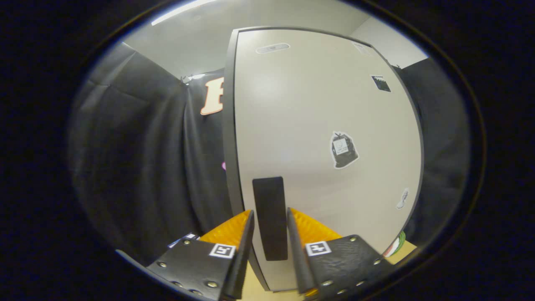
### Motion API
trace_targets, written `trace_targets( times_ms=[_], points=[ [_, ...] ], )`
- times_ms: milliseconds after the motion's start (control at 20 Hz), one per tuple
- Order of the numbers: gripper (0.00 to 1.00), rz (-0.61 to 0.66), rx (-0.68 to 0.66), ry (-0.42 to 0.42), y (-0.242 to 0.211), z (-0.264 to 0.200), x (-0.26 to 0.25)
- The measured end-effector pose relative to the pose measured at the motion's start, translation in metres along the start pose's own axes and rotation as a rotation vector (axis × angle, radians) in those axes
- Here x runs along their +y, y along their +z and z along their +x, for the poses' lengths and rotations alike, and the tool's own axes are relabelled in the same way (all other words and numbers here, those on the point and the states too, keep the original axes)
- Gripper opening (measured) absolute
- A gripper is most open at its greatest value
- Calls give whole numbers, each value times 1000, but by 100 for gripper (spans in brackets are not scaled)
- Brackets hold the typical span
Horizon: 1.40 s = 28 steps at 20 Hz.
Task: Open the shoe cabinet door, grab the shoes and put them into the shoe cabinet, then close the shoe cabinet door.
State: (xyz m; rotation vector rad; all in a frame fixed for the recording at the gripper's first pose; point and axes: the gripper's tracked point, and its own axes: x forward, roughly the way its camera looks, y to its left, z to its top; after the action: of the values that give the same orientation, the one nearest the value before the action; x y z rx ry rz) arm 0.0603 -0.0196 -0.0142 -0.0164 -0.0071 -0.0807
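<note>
We see the shoe cabinet door [326,125]: pale, dark-edged, upright, stickered. Its dark vertical handle [271,217] stands between the gripper [269,217] fingers, which flank it closely.

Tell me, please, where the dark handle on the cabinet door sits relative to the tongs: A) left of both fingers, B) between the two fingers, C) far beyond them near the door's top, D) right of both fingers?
B: the handle stands upright between the fingers of the tongs, low on the door.
</note>
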Motion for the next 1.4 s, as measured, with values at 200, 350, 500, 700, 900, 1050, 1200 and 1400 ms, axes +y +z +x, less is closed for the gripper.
trace_targets(
  times_ms=[200,350,500,700,900,1050,1200,1400],
  points=[
    [33,-10,-8,-8,0,-2,-1],
    [27,-9,-14,-22,2,-7,-3],
    [27,-9,-26,-35,3,-20,-4],
    [27,-17,-28,-39,5,-44,-10],
    [27,-21,-32,-43,7,-67,-16],
    [27,-14,-37,-37,7,-89,-26],
    [27,-3,-28,-21,10,-107,-37],
    [27,-21,-14,9,14,-132,-55]
  ],
)
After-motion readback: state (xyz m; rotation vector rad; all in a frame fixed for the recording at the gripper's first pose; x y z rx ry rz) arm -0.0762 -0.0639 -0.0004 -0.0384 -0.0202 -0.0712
